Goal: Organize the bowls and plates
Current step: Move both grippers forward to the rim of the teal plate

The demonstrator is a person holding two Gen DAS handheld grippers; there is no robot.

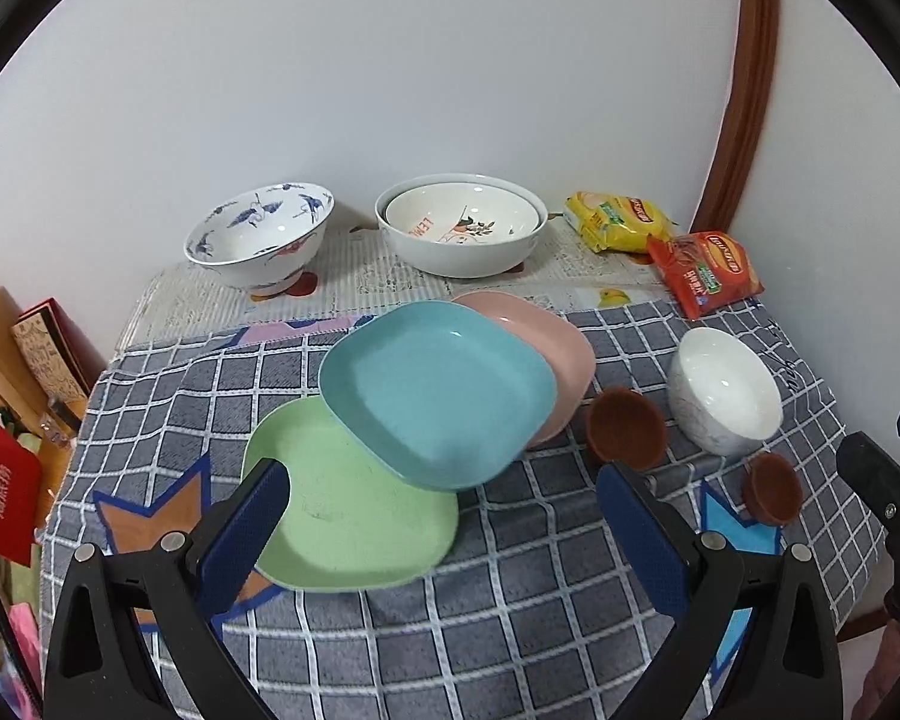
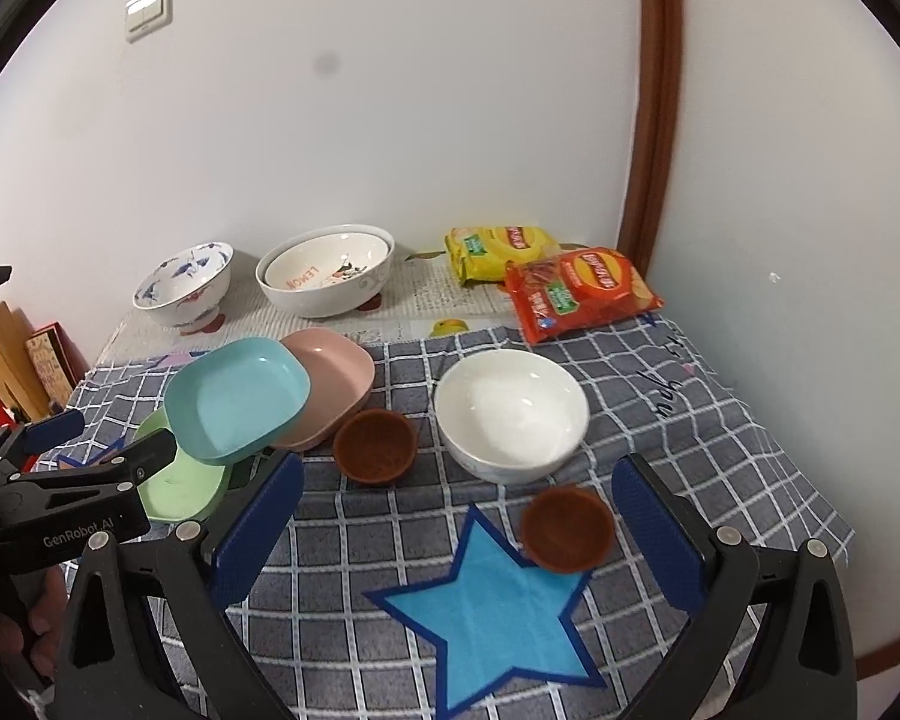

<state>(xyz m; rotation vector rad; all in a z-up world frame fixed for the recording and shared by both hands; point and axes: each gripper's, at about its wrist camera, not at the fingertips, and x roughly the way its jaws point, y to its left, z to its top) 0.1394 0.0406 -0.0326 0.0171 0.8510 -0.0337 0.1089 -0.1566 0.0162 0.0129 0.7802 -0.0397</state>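
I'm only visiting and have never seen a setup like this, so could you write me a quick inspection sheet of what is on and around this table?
Surface: table under a grey checked cloth with blue star patches; newspaper at the back.
Job's things: blue plate overlapping a green plate and a pink plate; white bowl; two small brown bowls; blue-patterned bowl; nested bowls at the back.
Clutter: yellow snack packet, red snack packet.
Grippers: left claw open, empty; right claw open, empty.
Cables: nothing seen.
Surroundings: white wall, light switch, brown door frame, boxes left of the table.
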